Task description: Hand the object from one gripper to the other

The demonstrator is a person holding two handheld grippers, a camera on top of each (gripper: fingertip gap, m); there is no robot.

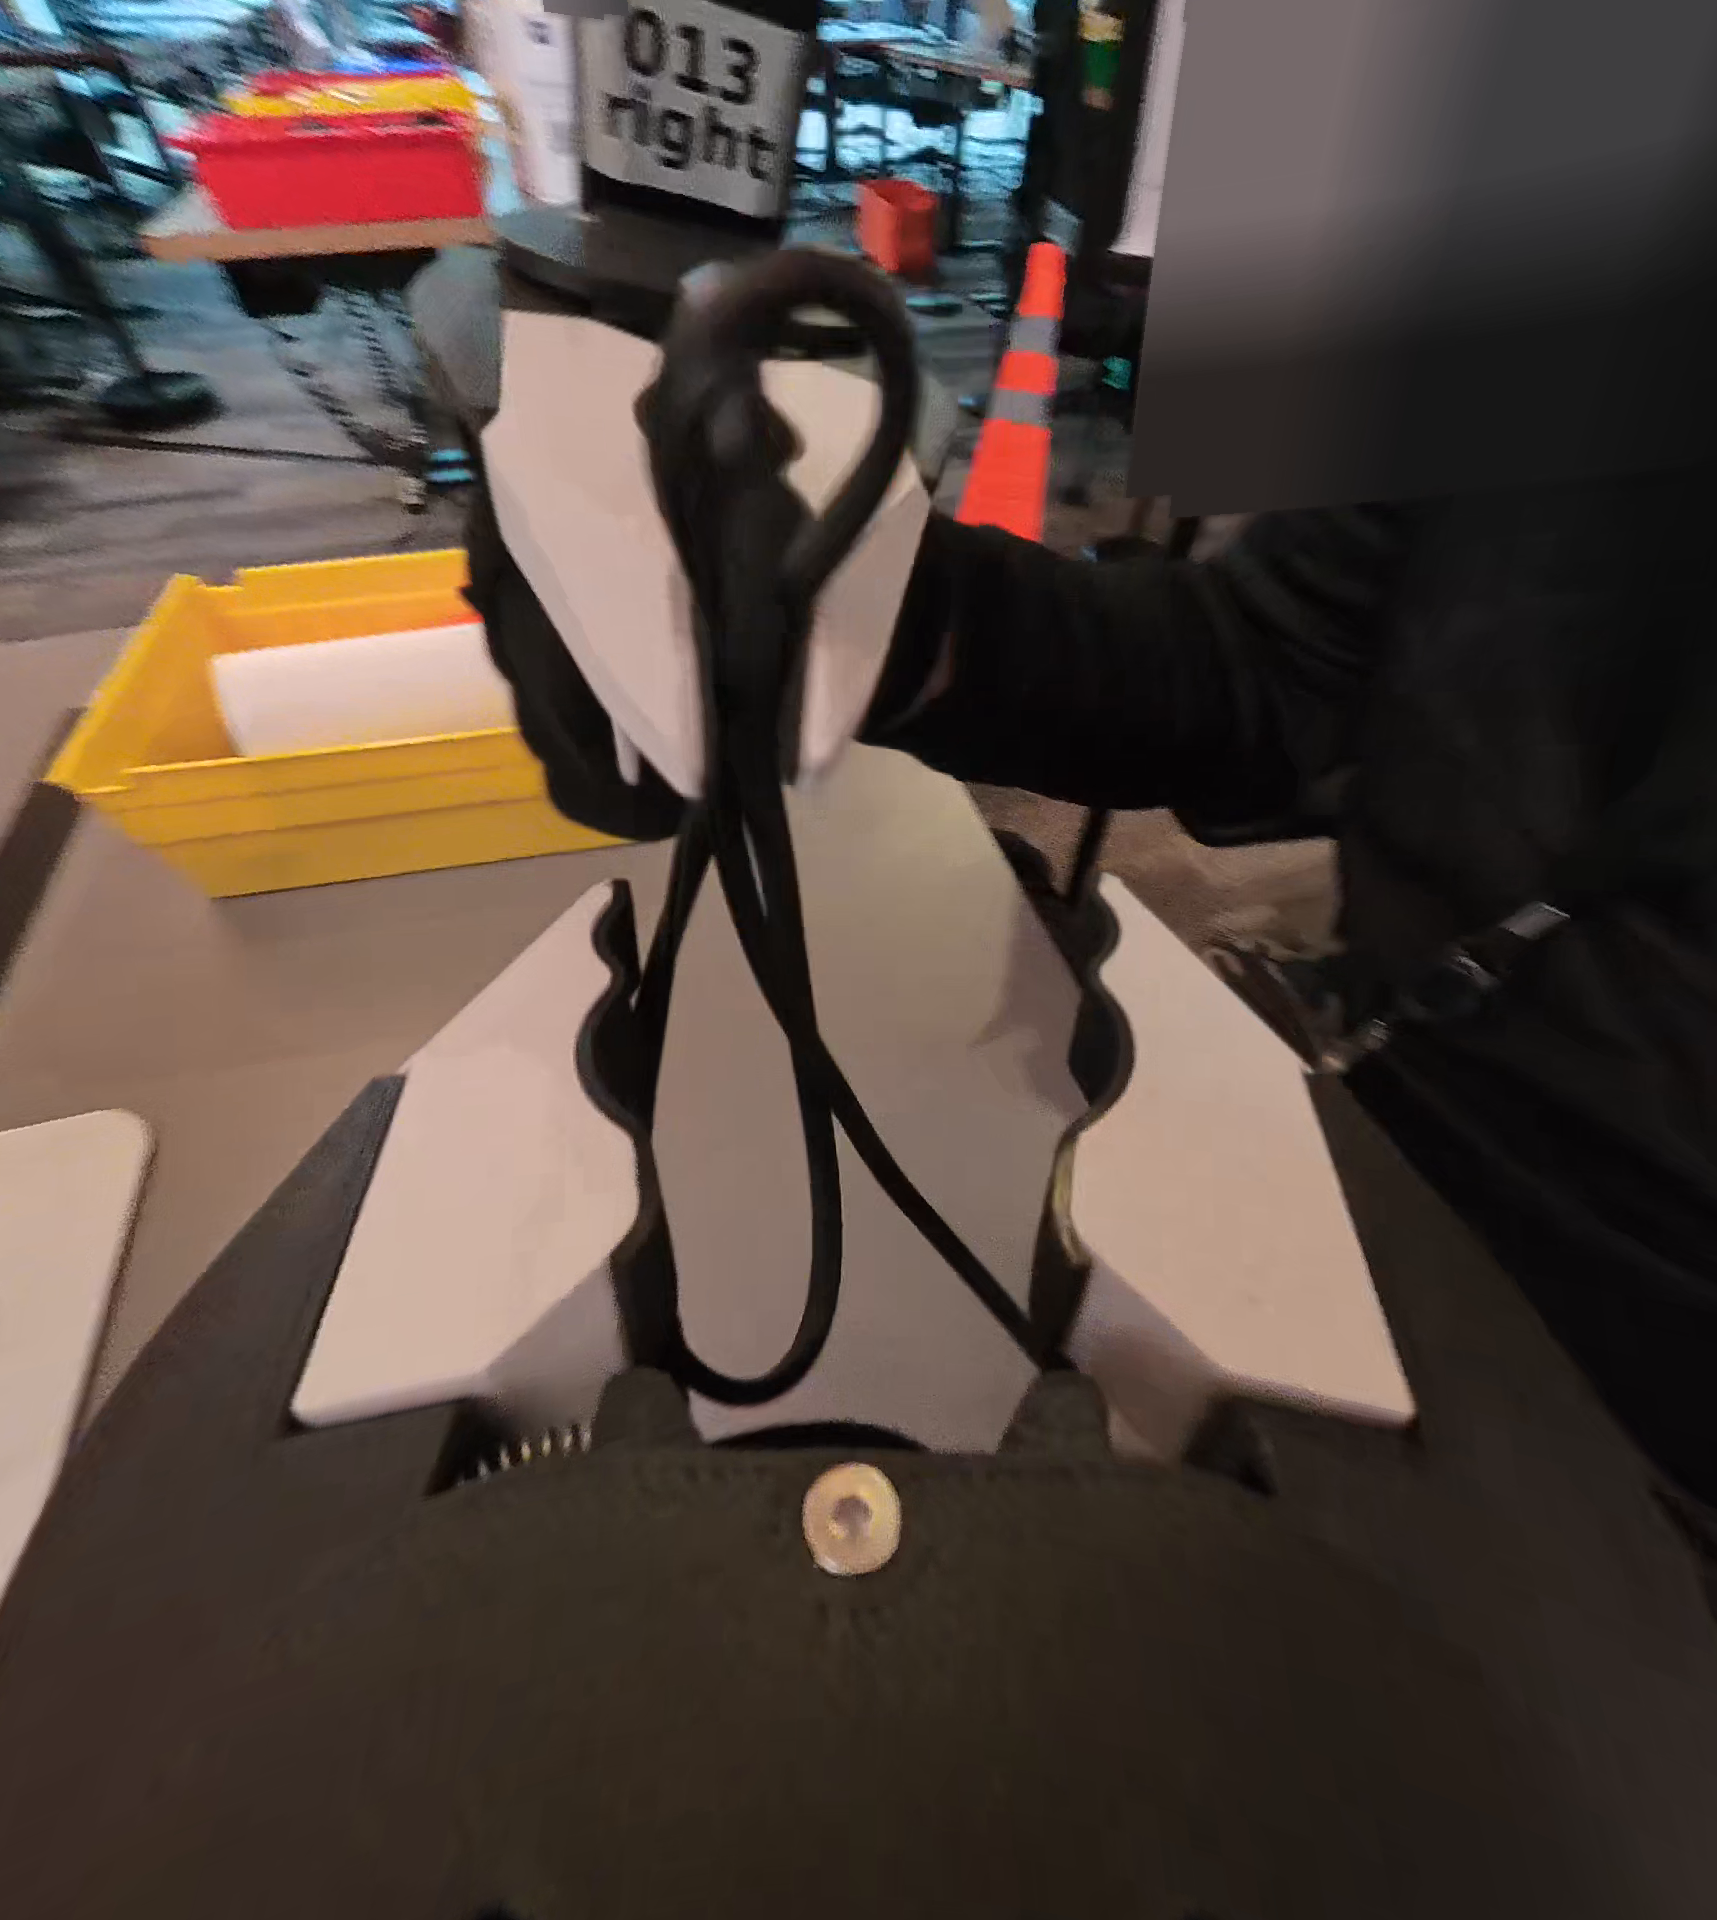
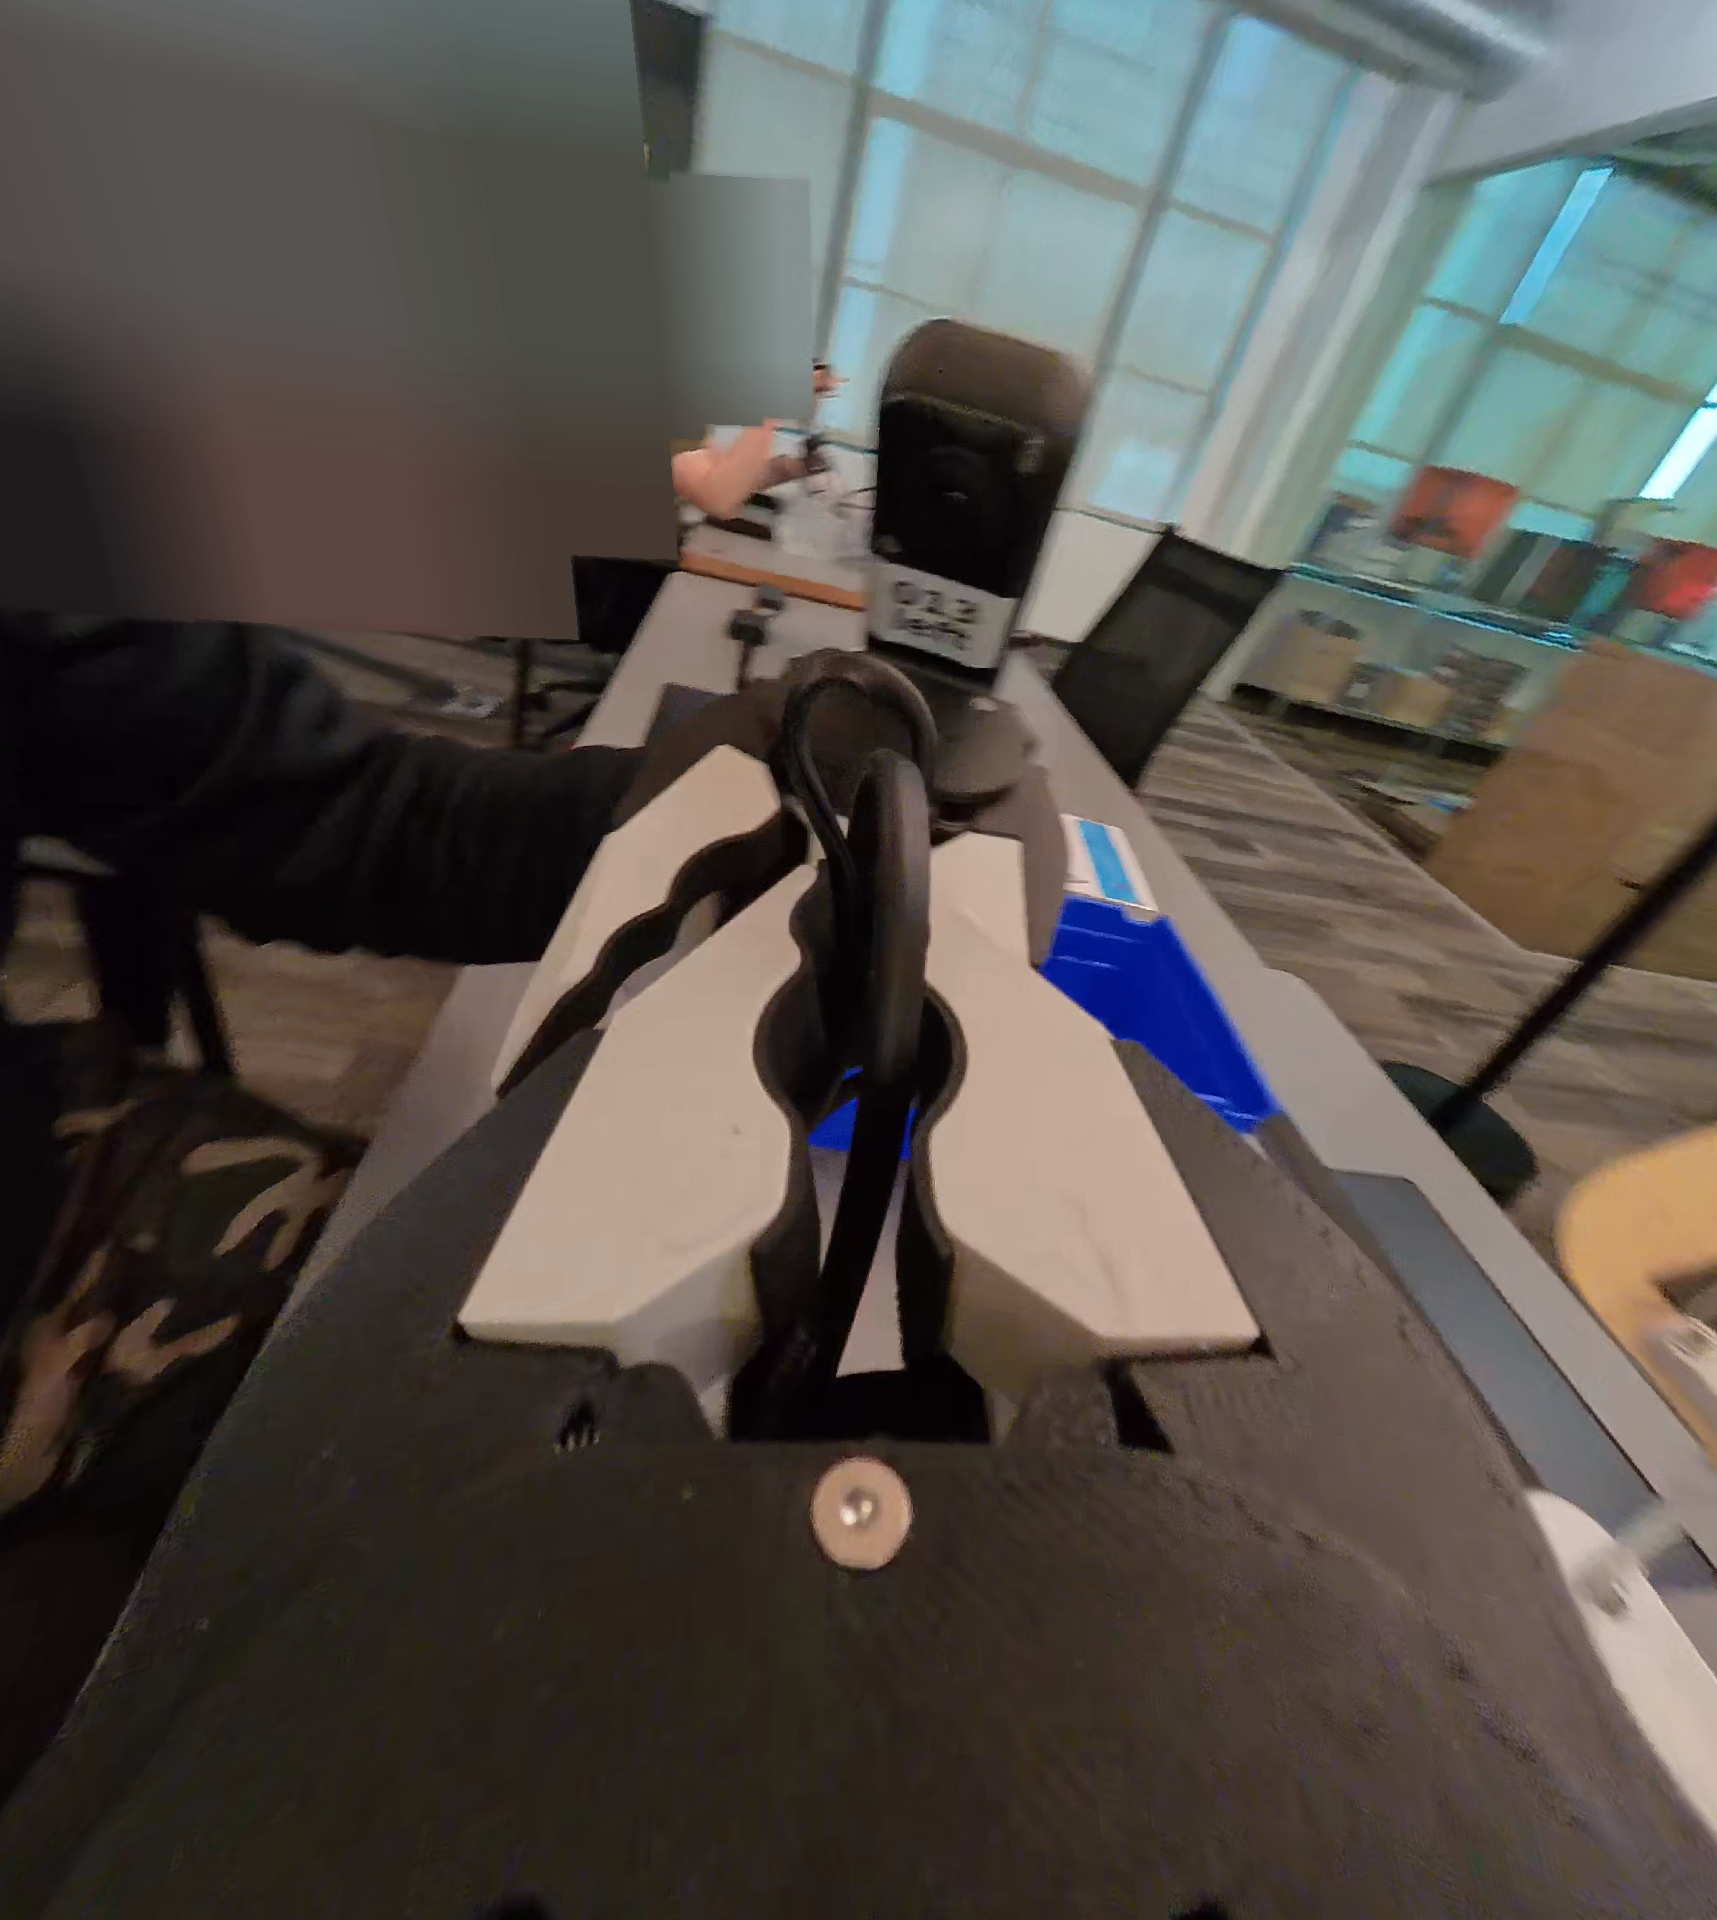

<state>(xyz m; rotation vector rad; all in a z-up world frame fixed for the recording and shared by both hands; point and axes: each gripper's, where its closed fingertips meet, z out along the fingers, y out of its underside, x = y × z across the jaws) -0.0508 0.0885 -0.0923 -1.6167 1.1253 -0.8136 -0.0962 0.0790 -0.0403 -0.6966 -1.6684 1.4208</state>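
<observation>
The right gripper (image 1: 745,774) is clenched on a bundled black cable (image 1: 760,935), pinching it near the top so that the loops hang down freely. The left gripper (image 1: 859,997) has its jaws spread wide, and the hanging loops fall between them, probably so it can take the cable lower down. The cable is in the air above the table (image 1: 262,997), held by one gripper only. There are two grippers, one cable, one yellow bin (image 1: 314,800) and one blue bin (image 2: 1155,997).
</observation>
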